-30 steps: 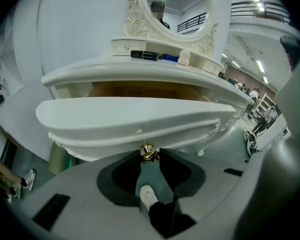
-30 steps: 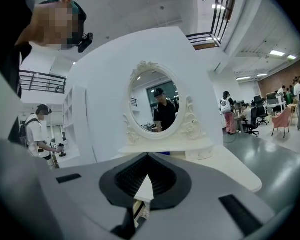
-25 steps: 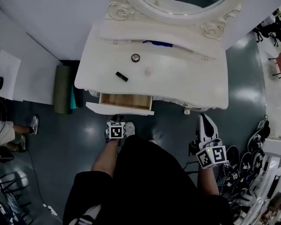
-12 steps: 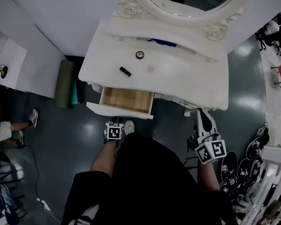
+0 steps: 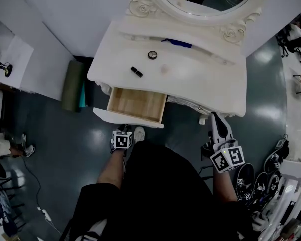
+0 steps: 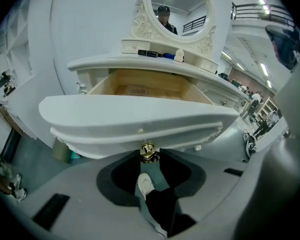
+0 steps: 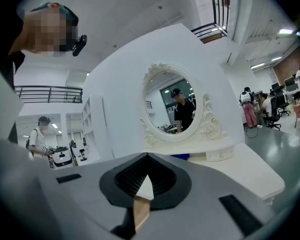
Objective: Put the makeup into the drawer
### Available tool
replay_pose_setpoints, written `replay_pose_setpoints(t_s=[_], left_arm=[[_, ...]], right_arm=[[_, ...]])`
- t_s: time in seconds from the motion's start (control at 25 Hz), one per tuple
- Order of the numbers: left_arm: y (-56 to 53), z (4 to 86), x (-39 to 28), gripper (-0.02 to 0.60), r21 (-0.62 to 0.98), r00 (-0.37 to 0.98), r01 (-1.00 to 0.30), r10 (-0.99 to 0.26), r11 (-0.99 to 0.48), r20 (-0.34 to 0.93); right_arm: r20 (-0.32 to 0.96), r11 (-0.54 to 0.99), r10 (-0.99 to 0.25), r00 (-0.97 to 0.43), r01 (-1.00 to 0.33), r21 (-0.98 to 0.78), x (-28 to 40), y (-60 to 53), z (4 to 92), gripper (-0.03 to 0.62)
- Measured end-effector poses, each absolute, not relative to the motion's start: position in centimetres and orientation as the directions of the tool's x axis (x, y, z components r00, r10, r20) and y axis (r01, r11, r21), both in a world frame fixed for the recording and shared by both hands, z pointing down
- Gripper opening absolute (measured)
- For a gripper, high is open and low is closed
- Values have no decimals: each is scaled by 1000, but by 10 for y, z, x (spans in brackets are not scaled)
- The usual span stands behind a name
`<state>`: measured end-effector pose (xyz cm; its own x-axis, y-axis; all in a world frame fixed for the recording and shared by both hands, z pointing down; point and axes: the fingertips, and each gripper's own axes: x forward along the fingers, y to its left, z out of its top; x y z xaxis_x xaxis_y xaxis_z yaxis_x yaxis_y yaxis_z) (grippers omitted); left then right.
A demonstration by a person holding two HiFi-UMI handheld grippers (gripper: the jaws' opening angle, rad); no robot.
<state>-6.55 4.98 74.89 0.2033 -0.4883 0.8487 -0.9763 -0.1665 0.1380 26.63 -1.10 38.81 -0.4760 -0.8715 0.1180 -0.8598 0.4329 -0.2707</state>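
the left gripper (image 6: 150, 157) pinches the open drawer's (image 5: 136, 104) gold knob (image 6: 149, 149), half hidden. the right gripper (image 7: 147, 155) is closed, empty. a lipstick (image 5: 137, 72) and compact (image 5: 152, 54) lie on the dresser (image 5: 200, 84).

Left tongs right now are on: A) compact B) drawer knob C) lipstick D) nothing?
B: the left gripper view shows the left tongs shut on the brass knob of the open drawer, while the lipstick and compact lie on the dresser.
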Motion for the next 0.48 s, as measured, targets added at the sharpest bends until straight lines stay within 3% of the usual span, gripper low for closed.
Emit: replay_pose_setpoints(t_s=[0.48], left_arm=[[78, 750, -68, 137, 134, 184, -982, -498, -134, 847]], right_arm=[[118, 477, -845, -521, -836, -270, 263, -4, 389, 21]])
